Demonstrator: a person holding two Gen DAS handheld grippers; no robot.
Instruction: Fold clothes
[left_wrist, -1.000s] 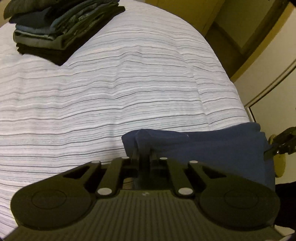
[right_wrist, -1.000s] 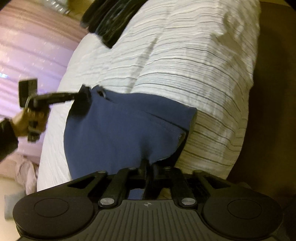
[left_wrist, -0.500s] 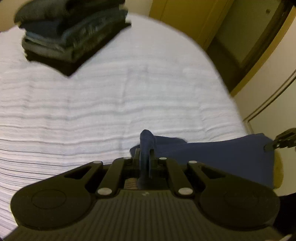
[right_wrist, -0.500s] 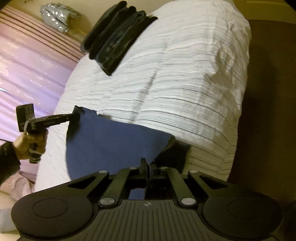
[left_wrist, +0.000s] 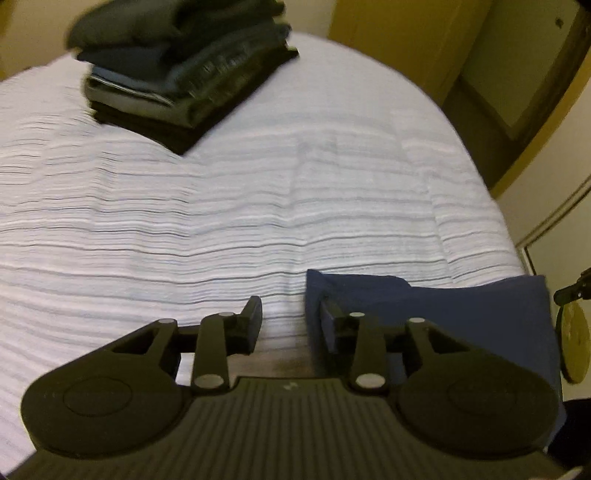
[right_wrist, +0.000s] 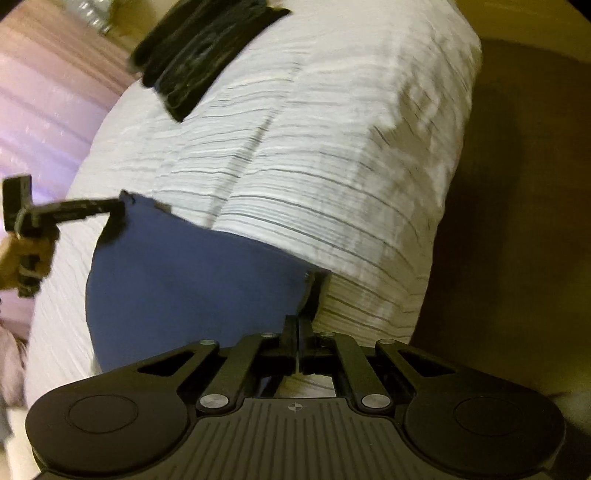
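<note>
The navy garment (left_wrist: 461, 314) lies near the edge of the bed (left_wrist: 258, 206), a folded slab whose long axis runs crosswise to the left wrist view, from the left claw toward the right claw. In the right wrist view the same cloth (right_wrist: 192, 288) spreads from one near corner at that claw out to a far corner by the other claw; part of it looks to drape over the bed's side, though blur makes that uncertain.

The left claw (left_wrist: 291, 321) stands with its fingers spread wide apart and empty. The garment's short edge sits just inside its right finger, touching or nearly so, so the cloth lies to this claw's right rather than between the fingers. The right claw (right_wrist: 298, 332) is pinched together on the garment's near corner.

The coming move turns on that crosswise axis: only 1 end is gripped, and the left claw is the nearer to the free end. This could fit a fold just laid down or a re-grip for another.

Well apart, toward the far side of the bed, a stack of dark folded clothes (left_wrist: 184, 74) sits.
</note>
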